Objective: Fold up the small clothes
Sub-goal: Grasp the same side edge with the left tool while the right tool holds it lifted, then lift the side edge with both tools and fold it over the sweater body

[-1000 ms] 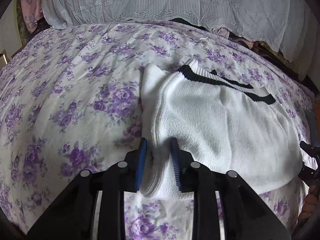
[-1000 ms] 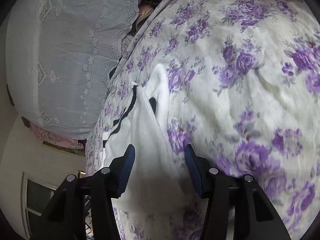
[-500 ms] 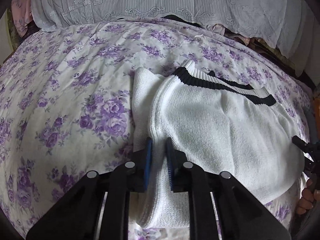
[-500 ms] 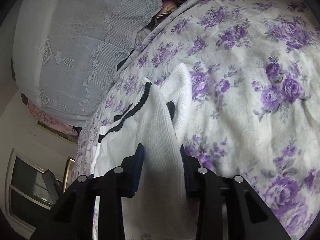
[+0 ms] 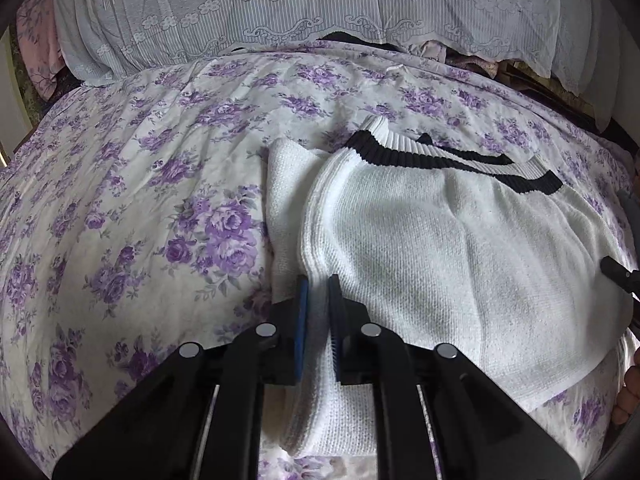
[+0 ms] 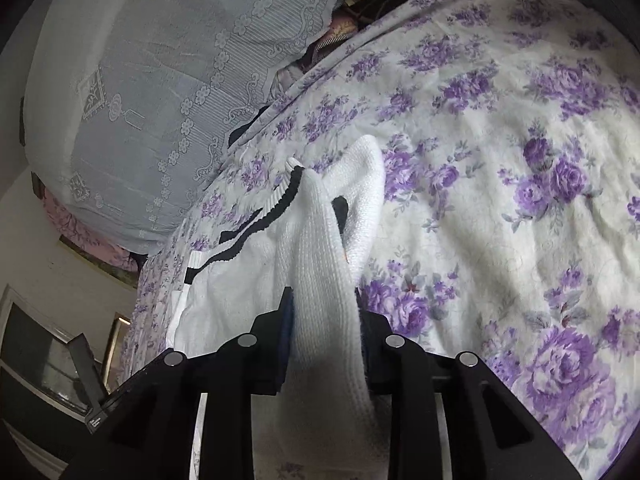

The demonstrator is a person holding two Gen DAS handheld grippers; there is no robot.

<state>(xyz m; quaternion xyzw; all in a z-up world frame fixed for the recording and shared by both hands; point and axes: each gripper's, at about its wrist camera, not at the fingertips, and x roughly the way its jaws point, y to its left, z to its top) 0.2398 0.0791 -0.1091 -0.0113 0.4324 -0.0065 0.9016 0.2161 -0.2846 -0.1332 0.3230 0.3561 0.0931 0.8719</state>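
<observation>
A white knit garment with black-striped ribbed trim lies partly folded on a bed with a purple flowered sheet. My left gripper is shut on the garment's near left folded edge. In the right wrist view the same white knit garment rises in a ridge between the fingers, and my right gripper is shut on its edge. The right gripper's tip shows at the far right of the left wrist view.
A lace-covered pile of bedding lines the far side of the bed. Flowered sheet spreads to the right of the garment. A window and dark frame stand at lower left of the right wrist view.
Both grippers closed on the garment's edges: the left from a wide gap to a tight pinch, the right from open to shut. Both views shifted slightly as the cloth lifted.
</observation>
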